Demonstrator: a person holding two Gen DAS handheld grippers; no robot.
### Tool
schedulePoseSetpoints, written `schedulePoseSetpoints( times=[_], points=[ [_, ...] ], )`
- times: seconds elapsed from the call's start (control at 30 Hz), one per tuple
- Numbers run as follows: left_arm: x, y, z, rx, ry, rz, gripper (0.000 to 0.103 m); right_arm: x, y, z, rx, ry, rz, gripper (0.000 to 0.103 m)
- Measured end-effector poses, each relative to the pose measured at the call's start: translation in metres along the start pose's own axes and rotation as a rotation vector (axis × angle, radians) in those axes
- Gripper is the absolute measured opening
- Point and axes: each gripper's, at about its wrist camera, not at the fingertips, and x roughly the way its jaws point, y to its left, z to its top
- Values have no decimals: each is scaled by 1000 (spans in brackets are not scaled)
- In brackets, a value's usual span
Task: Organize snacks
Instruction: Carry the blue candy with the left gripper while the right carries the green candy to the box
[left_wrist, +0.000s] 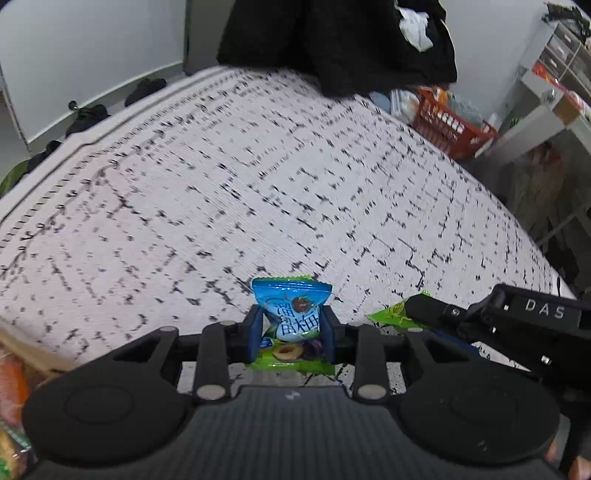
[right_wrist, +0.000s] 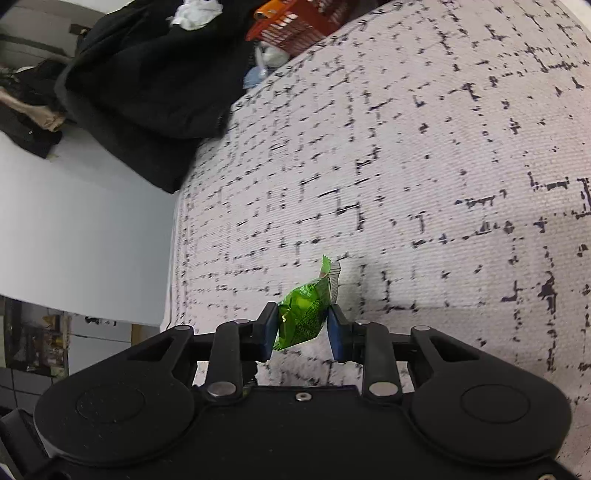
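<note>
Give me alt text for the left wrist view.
The left gripper is shut on a blue snack packet above a white, black-flecked cloth. The right gripper enters from the right, holding a green packet.

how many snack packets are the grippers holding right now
2: a blue snack packet clamped in the left gripper, and a green snack packet in the right gripper.

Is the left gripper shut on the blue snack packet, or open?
Shut on it: the left gripper has its blue jaws pressed against both sides of the blue snack packet, held above the patterned cloth.
</note>
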Motion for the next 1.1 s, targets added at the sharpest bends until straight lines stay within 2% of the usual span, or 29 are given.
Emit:
schedulePoseSetpoints(
  times=[0.67,1.1],
  points=[
    [-103,62,-6,-133,-125,69,32,-32,63,-43,-176,13,174,17],
    [-160,119,-20,-222,-180,120,32,-47,107,-86,-301,45,244,17]
  ],
)
